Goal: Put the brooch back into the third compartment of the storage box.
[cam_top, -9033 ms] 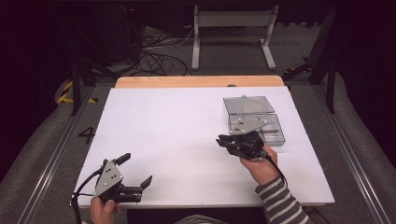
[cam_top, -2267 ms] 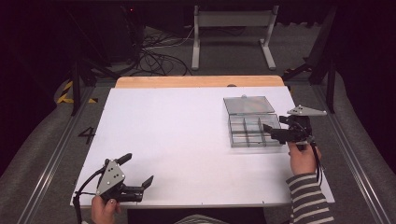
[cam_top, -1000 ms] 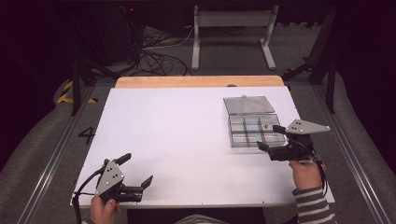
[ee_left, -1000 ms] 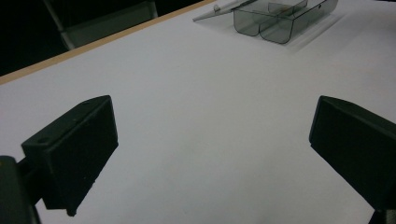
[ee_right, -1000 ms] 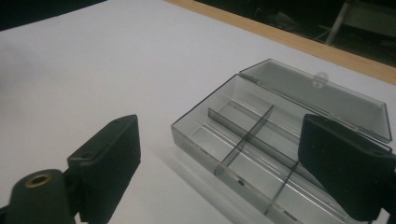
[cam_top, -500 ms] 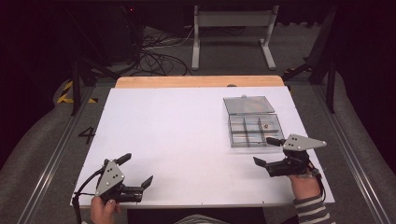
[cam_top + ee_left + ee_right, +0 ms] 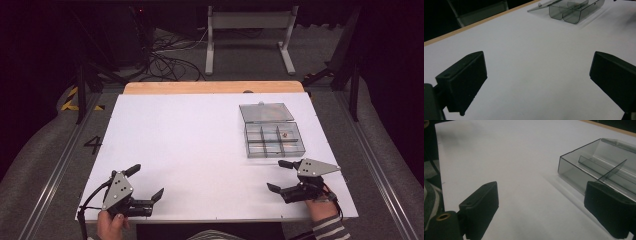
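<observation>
A clear plastic compartment box (image 7: 272, 139) sits on the right half of the white table (image 7: 200, 140), its lid (image 7: 265, 112) folded open behind it. A small brownish item (image 7: 285, 134) lies in one compartment. My right gripper (image 7: 277, 176) is low over the table just in front of the box, open, with nothing between its jaws. In the right gripper view the box (image 7: 596, 170) is close on the right, beside the open gripper (image 7: 541, 207). My left gripper (image 7: 146, 182) rests at the near left corner, open and empty. The left gripper view shows its open gripper (image 7: 536, 82) and the box (image 7: 574, 10) far off.
A wooden strip (image 7: 212, 87) runs along the table's far edge. Beyond it stand a metal stand (image 7: 247, 30) and floor cables (image 7: 170, 50). A striped sleeve (image 7: 327, 229) comes in at the bottom right.
My right gripper has come down and back from beside the box's right side to the table in front of it. The left gripper has stayed put.
</observation>
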